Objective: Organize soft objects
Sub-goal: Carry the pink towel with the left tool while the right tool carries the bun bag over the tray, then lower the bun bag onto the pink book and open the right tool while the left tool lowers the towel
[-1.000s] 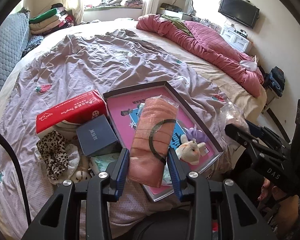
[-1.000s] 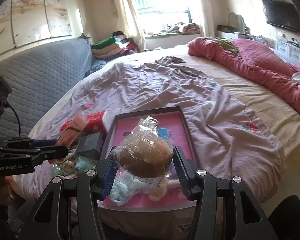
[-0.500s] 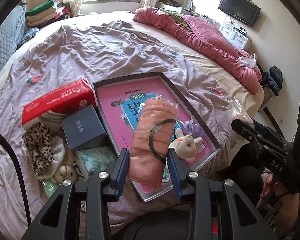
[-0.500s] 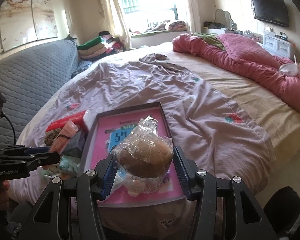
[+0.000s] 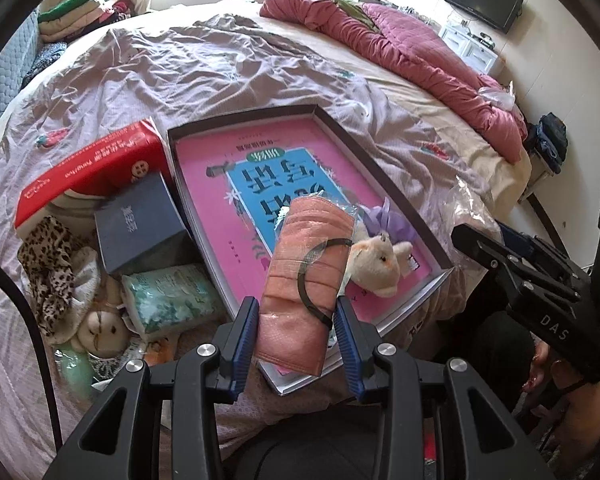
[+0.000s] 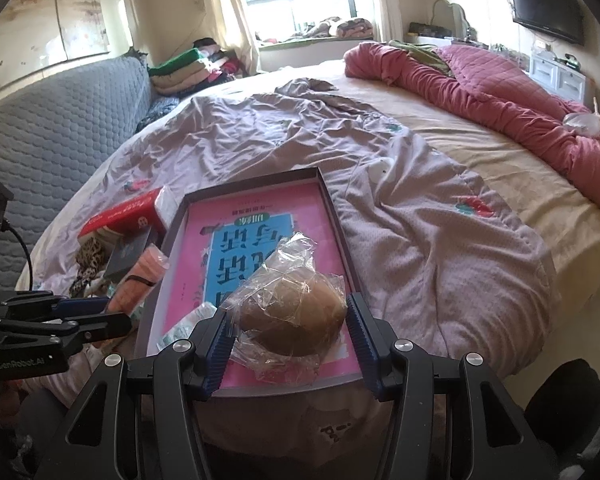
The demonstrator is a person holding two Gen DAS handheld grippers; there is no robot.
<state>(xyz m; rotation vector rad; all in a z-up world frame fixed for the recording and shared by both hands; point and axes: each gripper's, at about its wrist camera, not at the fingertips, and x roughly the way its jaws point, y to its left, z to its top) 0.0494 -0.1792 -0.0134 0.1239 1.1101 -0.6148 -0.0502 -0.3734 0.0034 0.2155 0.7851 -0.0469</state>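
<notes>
A salmon-pink rolled cloth in clear plastic wrap is clamped in my left gripper, above the shallow grey-rimmed box with a pink printed floor. My right gripper clasps a brown rounded bundle in crinkled plastic over that box, on the mauve bedspread.

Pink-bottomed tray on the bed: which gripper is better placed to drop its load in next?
Right, probably. The right gripper holds its plastic-wrapped brown bundle directly over the pink-bottomed tray; the left gripper's pink rolled cloth overhangs the tray's near corner.
</notes>
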